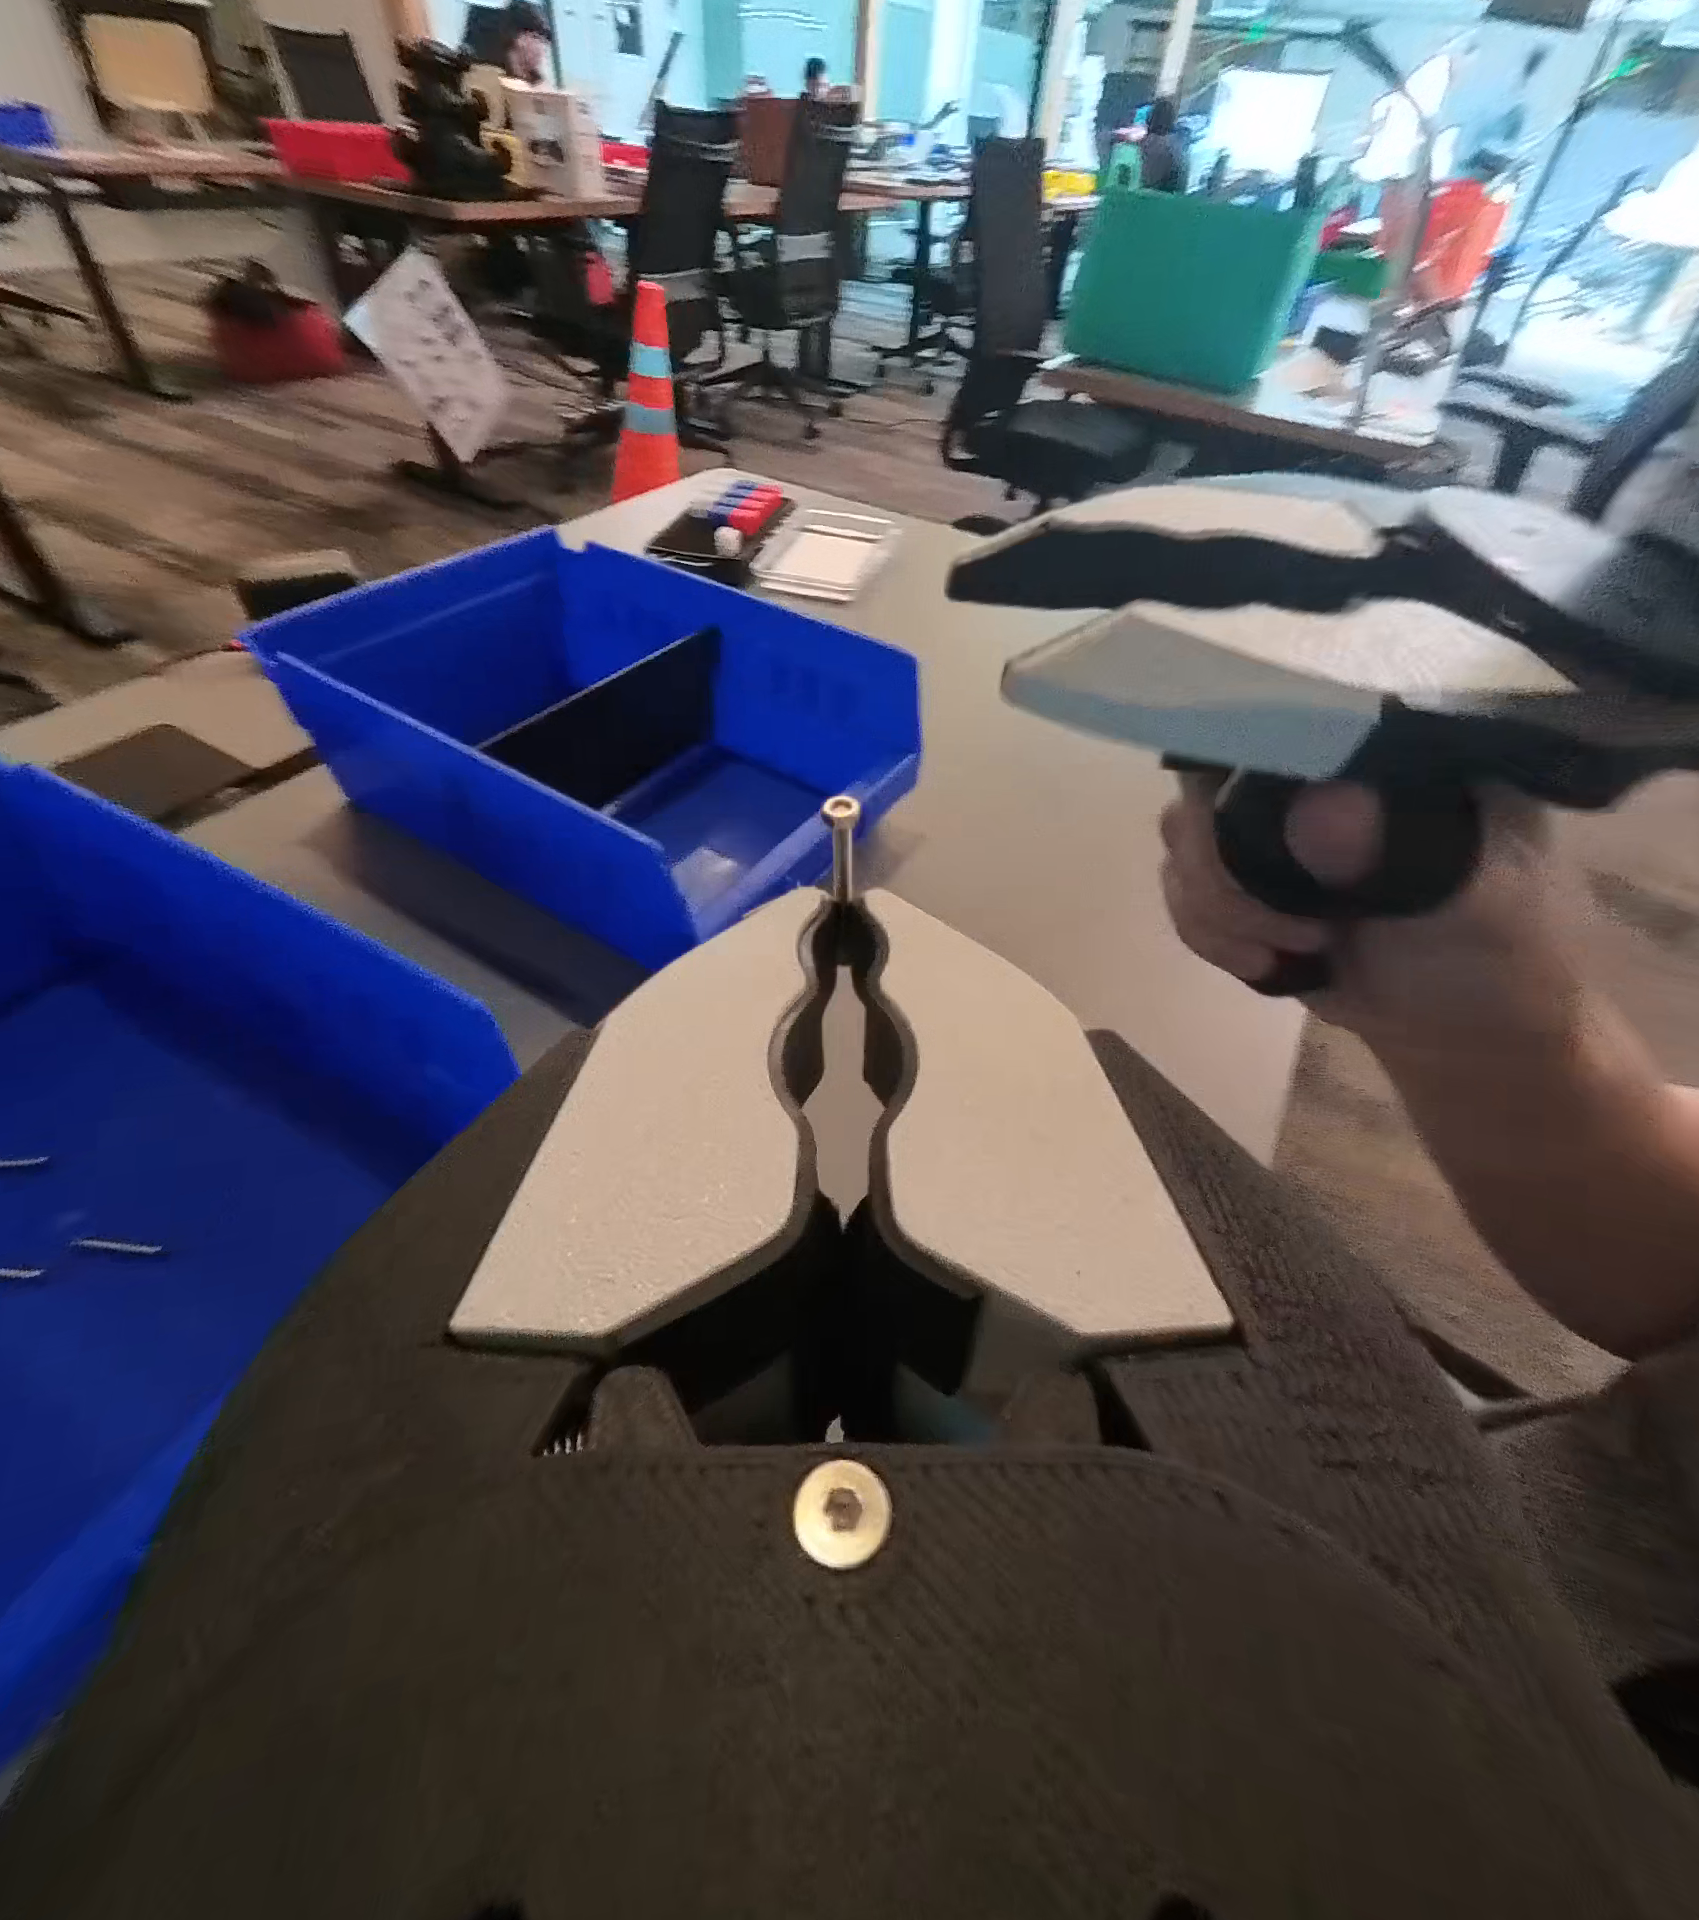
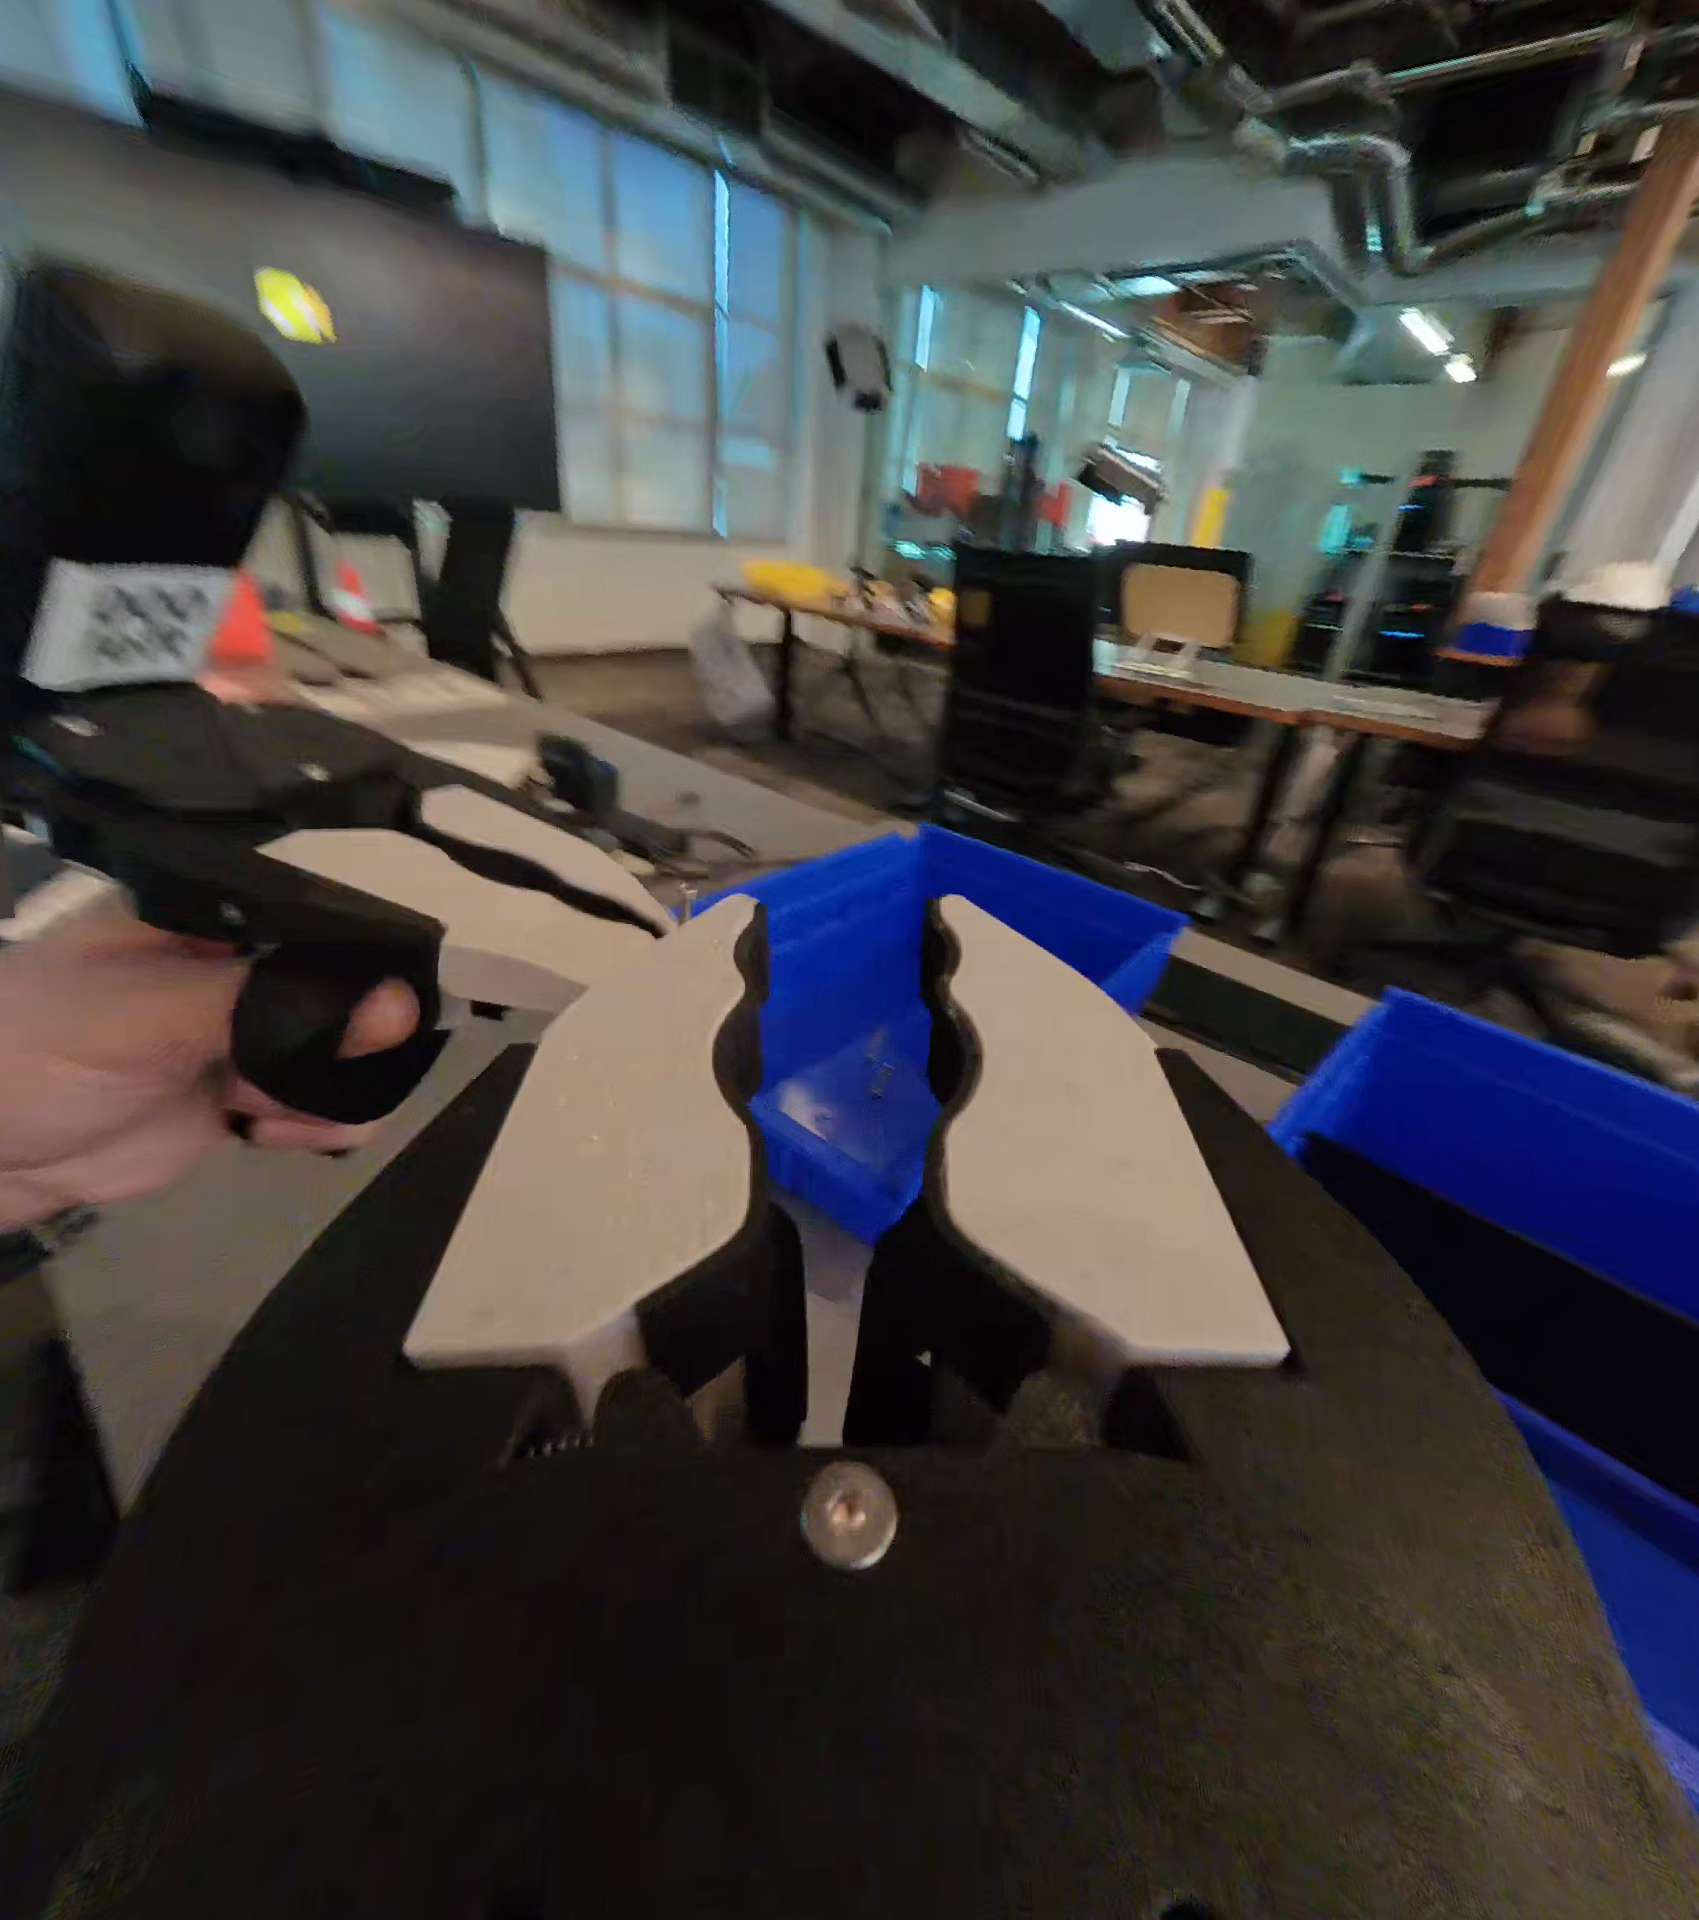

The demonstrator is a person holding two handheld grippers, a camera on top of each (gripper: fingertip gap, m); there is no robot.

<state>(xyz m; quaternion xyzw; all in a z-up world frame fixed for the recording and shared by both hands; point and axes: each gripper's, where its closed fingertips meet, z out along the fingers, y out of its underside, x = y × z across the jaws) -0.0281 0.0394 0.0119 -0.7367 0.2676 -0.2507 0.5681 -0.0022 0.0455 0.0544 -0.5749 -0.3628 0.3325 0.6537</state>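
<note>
While right hand-held gripper (image 2: pixel 845 914) gapes, left hand-held gripper (image 1: pixel 842 899) pinches screw (image 1: pixel 840 847).

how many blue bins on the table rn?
2. One open blue plastic bin sits left of the left gripper, with loose screws inside. One blue plastic bin with a black divider sits farther ahead. Others may lie outside the views.

Near bin (image 1: pixel 14 1091) — cut off left
</note>
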